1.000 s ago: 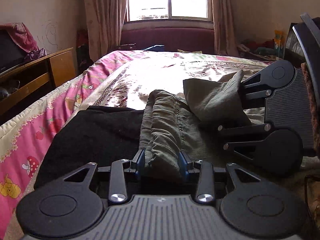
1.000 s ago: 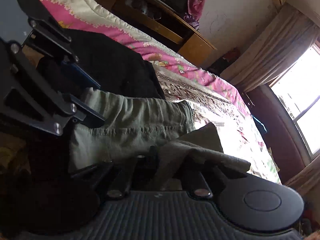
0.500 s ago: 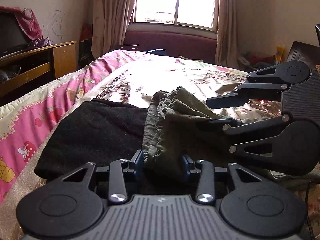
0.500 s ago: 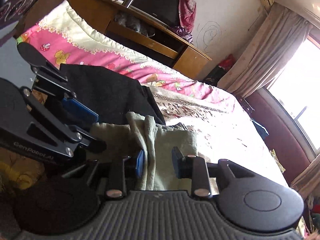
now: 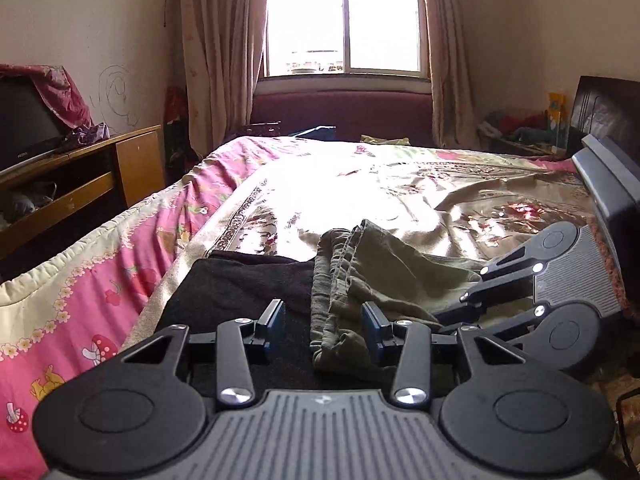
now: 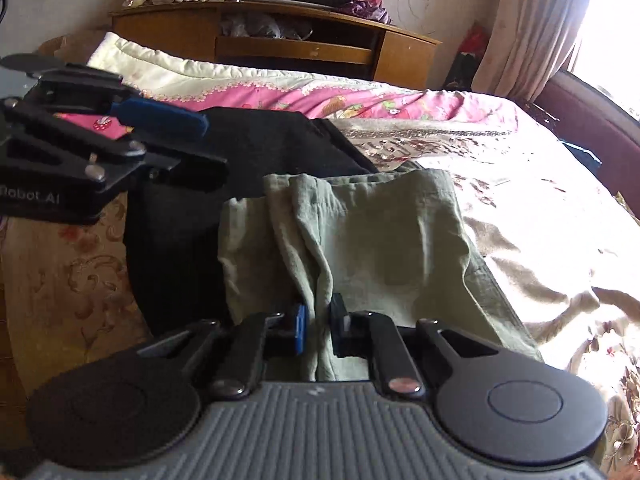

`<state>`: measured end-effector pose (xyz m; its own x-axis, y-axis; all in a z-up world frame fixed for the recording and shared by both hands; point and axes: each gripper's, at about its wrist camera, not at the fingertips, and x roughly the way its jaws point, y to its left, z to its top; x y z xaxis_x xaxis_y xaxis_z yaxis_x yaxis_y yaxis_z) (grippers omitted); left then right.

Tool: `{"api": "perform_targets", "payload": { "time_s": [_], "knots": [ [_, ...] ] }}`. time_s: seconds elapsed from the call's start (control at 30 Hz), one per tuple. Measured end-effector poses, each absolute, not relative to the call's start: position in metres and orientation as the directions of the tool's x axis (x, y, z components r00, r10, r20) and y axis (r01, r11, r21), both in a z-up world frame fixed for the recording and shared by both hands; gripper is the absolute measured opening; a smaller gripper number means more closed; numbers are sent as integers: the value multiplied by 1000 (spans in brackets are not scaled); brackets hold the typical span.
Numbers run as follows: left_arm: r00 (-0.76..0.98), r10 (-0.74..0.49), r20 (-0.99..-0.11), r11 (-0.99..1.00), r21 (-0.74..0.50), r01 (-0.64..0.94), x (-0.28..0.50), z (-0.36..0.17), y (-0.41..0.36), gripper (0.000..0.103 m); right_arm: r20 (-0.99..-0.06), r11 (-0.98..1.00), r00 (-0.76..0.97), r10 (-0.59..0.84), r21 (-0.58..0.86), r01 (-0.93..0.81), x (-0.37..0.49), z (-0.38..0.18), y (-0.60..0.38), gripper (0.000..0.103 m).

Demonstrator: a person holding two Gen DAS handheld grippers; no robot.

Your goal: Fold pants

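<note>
Right gripper [image 6: 318, 330] jaws closing, nearly pinched on olive pants [image 6: 360, 248], seemingly lying lengthwise toward window; left gripper [image 5: 324, 326] jaws opening, fold loosely between.

— Where do the pants [image 6: 360, 240] lie?
— On the bed [image 5: 360, 184], with the dark garment [image 5: 240, 284] touching them on their left in the left wrist view.
— And the claws?
— The left claw [image 5: 323, 326] sits over the seam between the two garments, the pants' edge between its opening jaws. The right claw [image 6: 318, 328] is closing on a fold of the pants.
— What is behind?
— The window [image 5: 344, 16] beyond the far end of the bed; the cabinet [image 5: 80, 184] stands left of the bed, a television [image 5: 24, 120] on it
</note>
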<state>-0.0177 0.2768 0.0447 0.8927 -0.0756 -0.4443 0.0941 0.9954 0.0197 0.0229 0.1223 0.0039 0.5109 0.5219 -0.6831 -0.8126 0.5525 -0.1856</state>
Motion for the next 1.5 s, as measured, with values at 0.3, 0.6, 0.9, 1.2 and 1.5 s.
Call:
{"api": "perform_targets", "payload": {
  "time_s": [0.3,0.6,0.9,1.2,1.5],
  "knots": [
    [890,-187,-416,980,-18,198,35,50,243,59,-669,597,524,527,-148,-789,20,15,88,20],
    [812,-138,-567,977,55,205,49,1,230,60,-731,883,626,271,-71,-465,102,-8,-17,24],
    [798,-53,-601,965,174,195,45,11,212,61,-687,981,701,191,116,-154,97,11,-127,25],
    [787,-78,-612,962,161,221,41,24,183,61,-654,855,633,415,518,-26,62,-27,-197,36],
    [716,-306,-627,888,82,452,16,49,95,61,-536,736,624,568,671,-94,103,-43,-208,38]
  ]
}}
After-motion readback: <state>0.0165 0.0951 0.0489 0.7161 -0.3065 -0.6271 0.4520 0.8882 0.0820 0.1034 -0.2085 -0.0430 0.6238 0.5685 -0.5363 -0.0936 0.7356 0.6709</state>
